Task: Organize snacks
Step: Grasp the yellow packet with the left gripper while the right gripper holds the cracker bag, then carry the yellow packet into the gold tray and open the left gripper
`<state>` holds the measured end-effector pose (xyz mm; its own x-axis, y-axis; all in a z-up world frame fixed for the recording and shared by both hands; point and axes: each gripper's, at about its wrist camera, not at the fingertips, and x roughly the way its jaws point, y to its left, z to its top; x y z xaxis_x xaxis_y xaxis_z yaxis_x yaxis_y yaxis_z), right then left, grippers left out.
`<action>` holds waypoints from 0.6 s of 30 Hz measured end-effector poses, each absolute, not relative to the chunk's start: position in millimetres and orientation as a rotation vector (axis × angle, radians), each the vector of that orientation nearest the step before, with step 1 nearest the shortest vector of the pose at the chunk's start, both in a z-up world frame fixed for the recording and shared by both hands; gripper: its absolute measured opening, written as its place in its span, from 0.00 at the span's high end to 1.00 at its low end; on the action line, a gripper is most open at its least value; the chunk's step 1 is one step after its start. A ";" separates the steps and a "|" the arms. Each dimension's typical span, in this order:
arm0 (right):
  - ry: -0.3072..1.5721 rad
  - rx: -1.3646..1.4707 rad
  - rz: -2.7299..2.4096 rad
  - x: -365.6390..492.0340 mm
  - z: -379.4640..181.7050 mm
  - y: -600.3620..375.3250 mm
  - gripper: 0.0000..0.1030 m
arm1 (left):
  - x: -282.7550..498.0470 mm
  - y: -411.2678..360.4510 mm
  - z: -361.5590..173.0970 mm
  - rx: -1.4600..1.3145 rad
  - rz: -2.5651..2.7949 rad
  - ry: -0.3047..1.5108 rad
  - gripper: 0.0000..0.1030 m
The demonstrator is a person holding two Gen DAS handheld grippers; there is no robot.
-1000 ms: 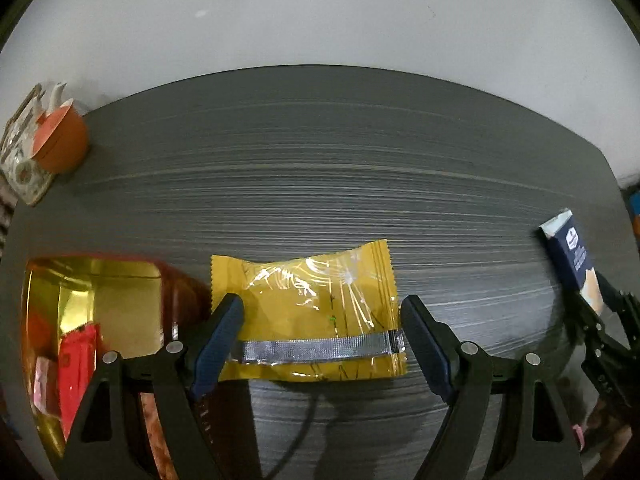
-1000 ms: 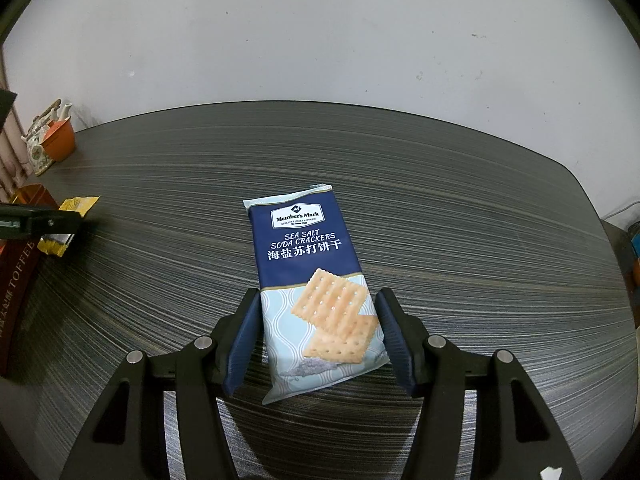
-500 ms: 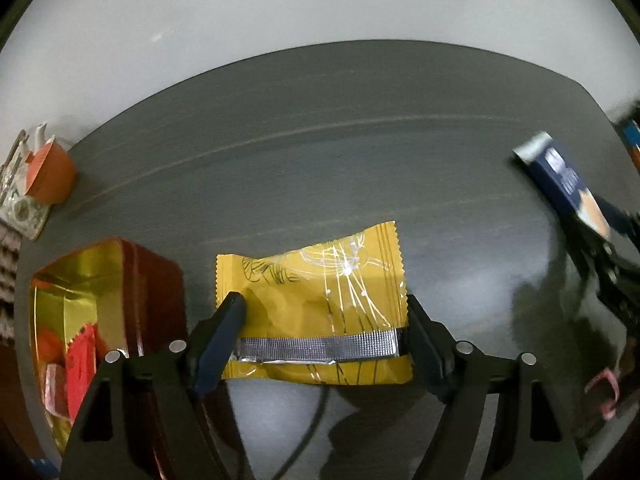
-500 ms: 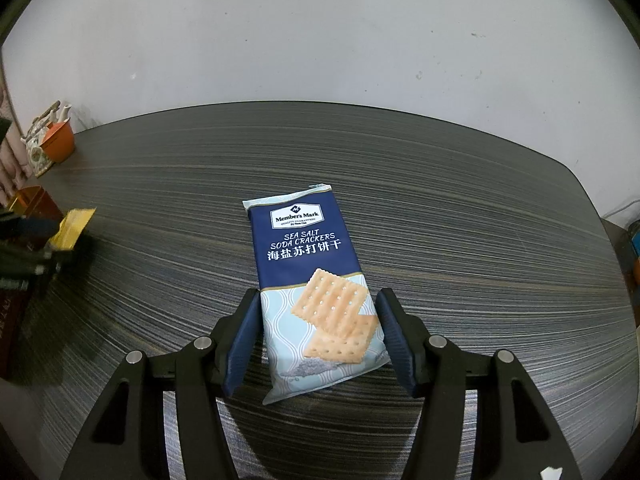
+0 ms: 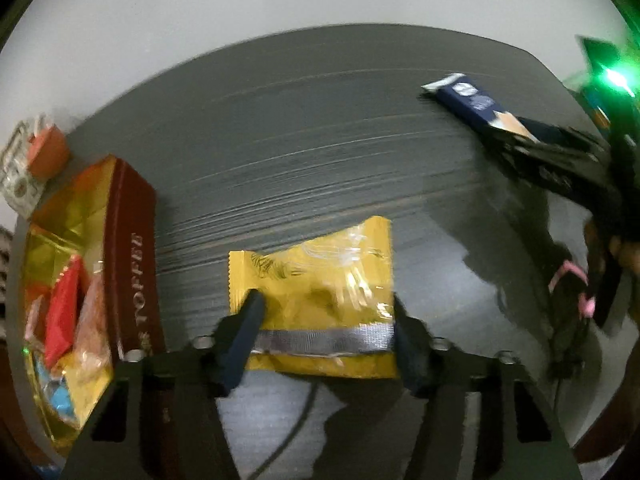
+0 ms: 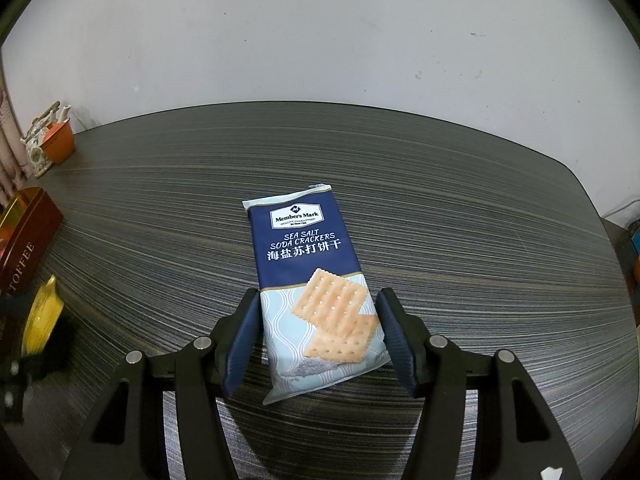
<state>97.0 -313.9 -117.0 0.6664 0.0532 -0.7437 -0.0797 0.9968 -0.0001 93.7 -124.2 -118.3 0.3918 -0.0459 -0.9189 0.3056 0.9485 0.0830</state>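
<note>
My left gripper is shut on a yellow snack packet and holds it above the dark table, to the right of an open red toffee tin with gold lining and several snacks inside. My right gripper stands with its fingers against both sides of a blue soda cracker pack that lies flat on the table. The cracker pack also shows far right in the left wrist view. The tin and yellow packet show at the left edge of the right wrist view.
A small orange cup with a teapot stands at the table's far left corner by the white wall. A cable lies on the table under my left gripper.
My left gripper has lifted the yellow packet off the table and turned left, bringing the toffee tin closer in view. The right gripper and cracker pack have not moved.
</note>
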 end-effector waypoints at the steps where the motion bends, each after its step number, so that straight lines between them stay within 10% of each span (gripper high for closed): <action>1: 0.838 -0.034 0.075 97.0 -117.0 -313.8 0.46 | 87.7 -126.5 -116.1 0.266 -0.226 1.139 0.55; 18: 0.840 -0.022 0.044 77.8 -119.1 -306.9 0.46 | 94.7 -81.9 -77.3 0.148 -0.263 1.108 0.82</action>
